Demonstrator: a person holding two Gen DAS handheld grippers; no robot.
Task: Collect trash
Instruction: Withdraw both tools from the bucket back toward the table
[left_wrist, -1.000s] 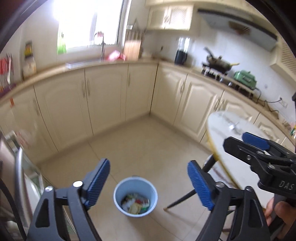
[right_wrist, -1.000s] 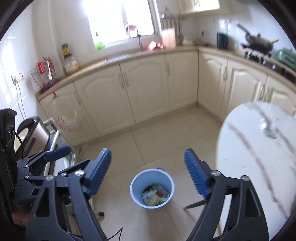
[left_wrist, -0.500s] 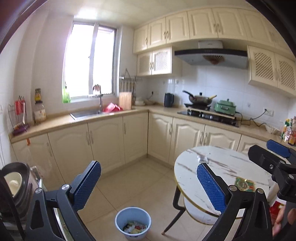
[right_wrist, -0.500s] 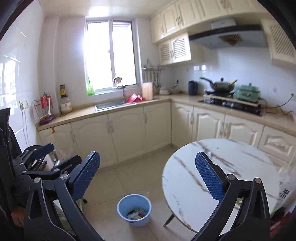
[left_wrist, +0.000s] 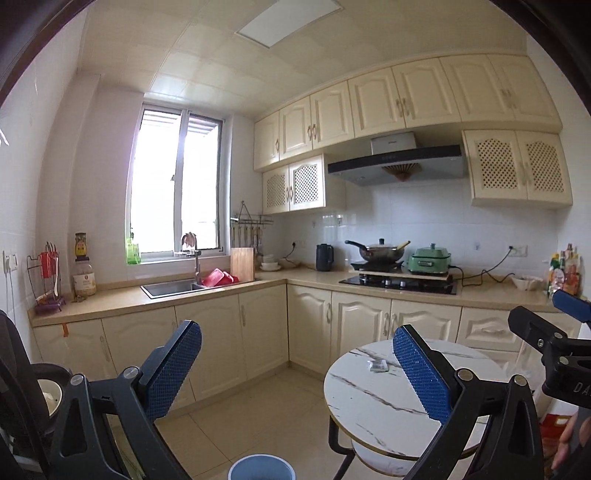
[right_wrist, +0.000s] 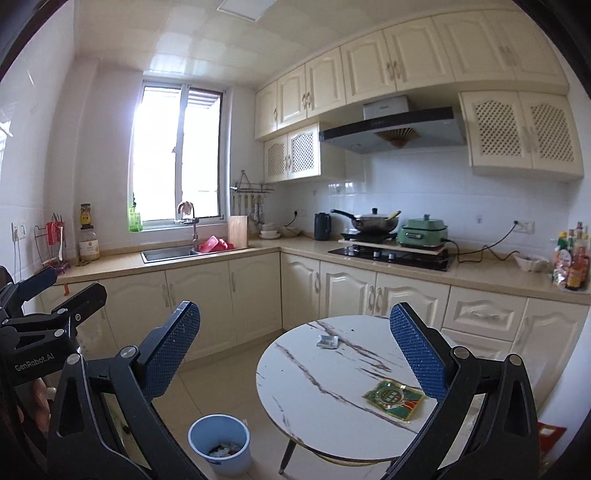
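Trash remained on the round marble tabletop (right_wrist: 314, 384): a small silver wrapper (right_wrist: 328, 341) near its far edge and a green-and-gold packet (right_wrist: 393, 399) near its front right edge. The blue bin (right_wrist: 218, 447) sat on the floor just left of the tabletop, with scraps already inside. I held both tools above and short of the tabletop; the left gripper (left_wrist: 295, 369) and right gripper (right_wrist: 295, 350) had their fingers spread wide, having just been opening, with nothing between them. I judged the packet the natural target for the right gripper, since it lay just beside that tool's right finger. To do it well, I would bring the fingers down steeply, straddle a raised edge of the flat packet, and close only once both pads flanked it.
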